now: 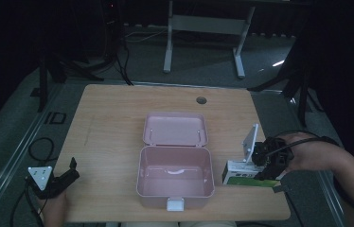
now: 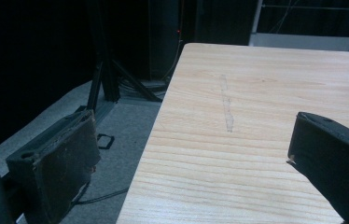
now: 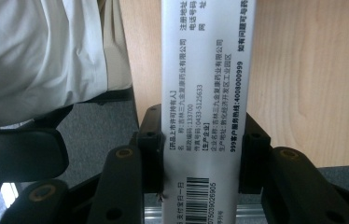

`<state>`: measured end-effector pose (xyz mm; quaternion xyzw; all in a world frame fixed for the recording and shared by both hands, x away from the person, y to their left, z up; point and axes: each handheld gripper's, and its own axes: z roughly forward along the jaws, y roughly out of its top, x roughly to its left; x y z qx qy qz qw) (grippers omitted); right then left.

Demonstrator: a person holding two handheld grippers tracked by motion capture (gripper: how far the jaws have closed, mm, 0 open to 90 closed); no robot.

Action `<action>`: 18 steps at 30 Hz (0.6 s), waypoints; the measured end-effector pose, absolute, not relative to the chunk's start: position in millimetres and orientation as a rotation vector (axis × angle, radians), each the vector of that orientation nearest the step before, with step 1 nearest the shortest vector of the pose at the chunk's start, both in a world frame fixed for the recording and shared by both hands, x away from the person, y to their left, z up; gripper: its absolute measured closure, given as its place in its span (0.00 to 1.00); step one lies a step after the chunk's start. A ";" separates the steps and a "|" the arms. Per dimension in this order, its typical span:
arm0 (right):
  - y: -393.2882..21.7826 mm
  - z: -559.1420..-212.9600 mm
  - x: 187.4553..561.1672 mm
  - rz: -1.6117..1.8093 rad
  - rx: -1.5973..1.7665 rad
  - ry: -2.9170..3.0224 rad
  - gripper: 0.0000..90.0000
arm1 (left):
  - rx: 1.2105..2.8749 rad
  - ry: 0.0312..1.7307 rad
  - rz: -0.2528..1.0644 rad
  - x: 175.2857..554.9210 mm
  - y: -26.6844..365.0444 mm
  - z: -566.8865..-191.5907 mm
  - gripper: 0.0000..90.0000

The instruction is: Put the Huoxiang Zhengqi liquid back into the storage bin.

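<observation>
Your right gripper [image 1: 270,166] is clamped on the white-and-green carton [image 1: 241,174] at the lower right of the frame, your left gripper [image 1: 61,182] waits wide at lower left, and the open pink case [image 1: 175,176] holds 0 items, so I judge packing barely begun.

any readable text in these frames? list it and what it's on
White carton between the right gripper's jaws:
"133700"
"0433-5125633"
"4008000999"
Barcode digits, partly cut off: "075039026905"
Chinese print on the carton: too small to transcribe reliably.
Floor marking left of the table: "ID"
Pink box: no text.
</observation>
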<state>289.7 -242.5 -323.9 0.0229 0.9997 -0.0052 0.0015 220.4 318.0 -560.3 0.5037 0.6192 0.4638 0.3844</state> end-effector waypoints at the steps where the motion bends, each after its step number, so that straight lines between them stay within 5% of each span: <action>1: -242.5 -321.0 289.9 -0.006 0.075 3.137 0.69 | 1.284 1.578 1.181 220.4 318.0 -560.3 0.02; 18: -213.9 -295.7 293.8 0.098 0.058 3.109 0.69 | 1.288 1.581 1.185 220.9 317.5 -560.4 0.02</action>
